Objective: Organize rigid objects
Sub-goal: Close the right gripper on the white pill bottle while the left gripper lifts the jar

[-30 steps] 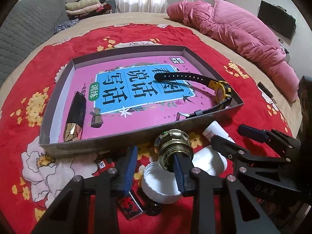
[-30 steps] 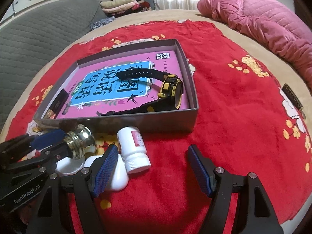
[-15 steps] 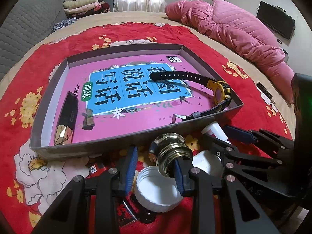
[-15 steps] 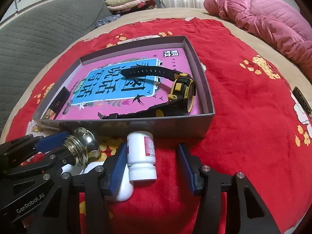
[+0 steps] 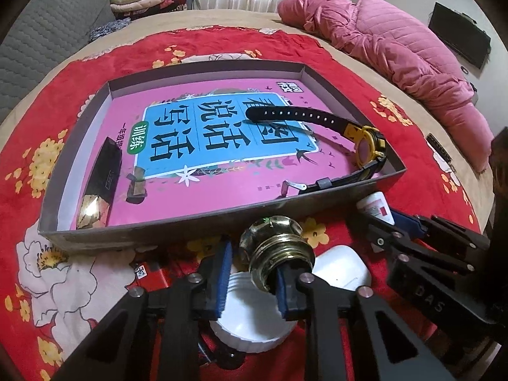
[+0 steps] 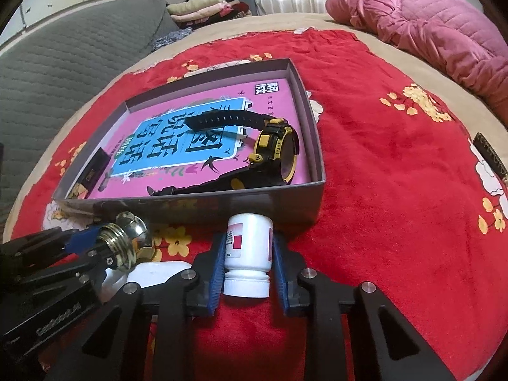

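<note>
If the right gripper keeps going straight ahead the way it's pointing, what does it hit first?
Probably the near wall of the grey cardboard box. The right gripper brackets the white plastic pill bottle, whose base already sits about against that wall.

Left gripper and right gripper sit side by side, low, each with jaws drawn narrowly together.

Red floral blanket; grey box; pink-blue book; black-yellow watch; white bottle.

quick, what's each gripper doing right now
Left gripper: shut on the brass knob, lifted near the box.
Right gripper: closed around the white pill bottle lying on the red cloth.
</note>
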The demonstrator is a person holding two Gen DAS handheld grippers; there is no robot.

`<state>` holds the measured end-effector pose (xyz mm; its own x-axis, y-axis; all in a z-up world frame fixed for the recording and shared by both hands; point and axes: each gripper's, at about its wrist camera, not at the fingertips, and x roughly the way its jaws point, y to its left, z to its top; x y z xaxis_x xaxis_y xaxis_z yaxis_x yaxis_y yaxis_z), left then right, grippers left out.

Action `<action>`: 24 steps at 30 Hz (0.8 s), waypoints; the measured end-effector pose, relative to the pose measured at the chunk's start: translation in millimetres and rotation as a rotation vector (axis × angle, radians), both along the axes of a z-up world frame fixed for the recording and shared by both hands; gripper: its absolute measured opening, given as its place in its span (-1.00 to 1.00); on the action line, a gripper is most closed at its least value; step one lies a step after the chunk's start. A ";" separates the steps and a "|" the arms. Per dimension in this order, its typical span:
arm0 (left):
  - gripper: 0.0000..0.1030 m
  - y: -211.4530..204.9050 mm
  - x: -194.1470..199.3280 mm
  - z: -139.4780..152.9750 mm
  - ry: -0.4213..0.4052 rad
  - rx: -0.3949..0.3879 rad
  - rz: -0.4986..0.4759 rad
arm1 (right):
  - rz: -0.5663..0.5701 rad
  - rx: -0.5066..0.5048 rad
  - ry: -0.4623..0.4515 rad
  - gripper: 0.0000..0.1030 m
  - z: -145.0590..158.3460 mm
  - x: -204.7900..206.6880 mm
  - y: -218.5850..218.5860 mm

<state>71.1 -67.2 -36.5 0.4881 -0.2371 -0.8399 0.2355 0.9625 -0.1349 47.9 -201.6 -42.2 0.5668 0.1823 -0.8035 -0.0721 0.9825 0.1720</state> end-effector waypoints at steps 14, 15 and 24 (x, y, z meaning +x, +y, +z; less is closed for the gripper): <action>-0.79 17.9 -8.3 4.4 -0.002 -0.082 0.048 | -0.015 0.000 -0.019 -0.47 5.5 -9.5 -8.8; -0.79 19.6 -8.9 5.1 -0.001 -0.088 0.047 | -0.017 -0.004 -0.021 -0.47 6.2 -10.9 -9.4; -0.80 27.3 -16.8 22.5 -0.048 -0.155 0.011 | -0.022 -0.015 -0.033 -0.47 17.0 -21.4 -6.3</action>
